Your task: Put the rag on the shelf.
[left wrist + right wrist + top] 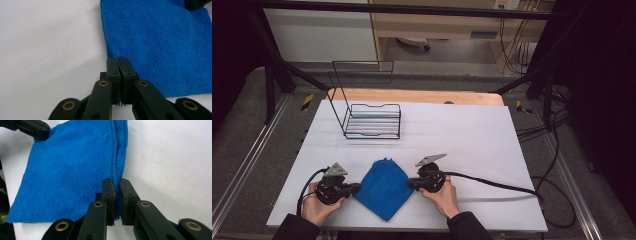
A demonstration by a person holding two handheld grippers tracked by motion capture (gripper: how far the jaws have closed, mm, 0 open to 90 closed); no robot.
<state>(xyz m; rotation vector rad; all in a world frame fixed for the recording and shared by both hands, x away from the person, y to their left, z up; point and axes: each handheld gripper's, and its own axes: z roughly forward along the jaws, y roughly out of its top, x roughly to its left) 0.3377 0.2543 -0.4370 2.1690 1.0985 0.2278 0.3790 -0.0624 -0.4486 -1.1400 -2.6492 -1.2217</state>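
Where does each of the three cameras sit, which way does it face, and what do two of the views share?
High view: above the person's side, facing forward and down on the table, wire rack, both hands and grippers.
Left gripper view: rides the left gripper, looking along its fingers, shut on the blue cloth.
Right gripper view: rides the right gripper, fingers pinching the cloth's folded edge.
Shared: both gripper views show the cloth, each with the other gripper at a top corner.
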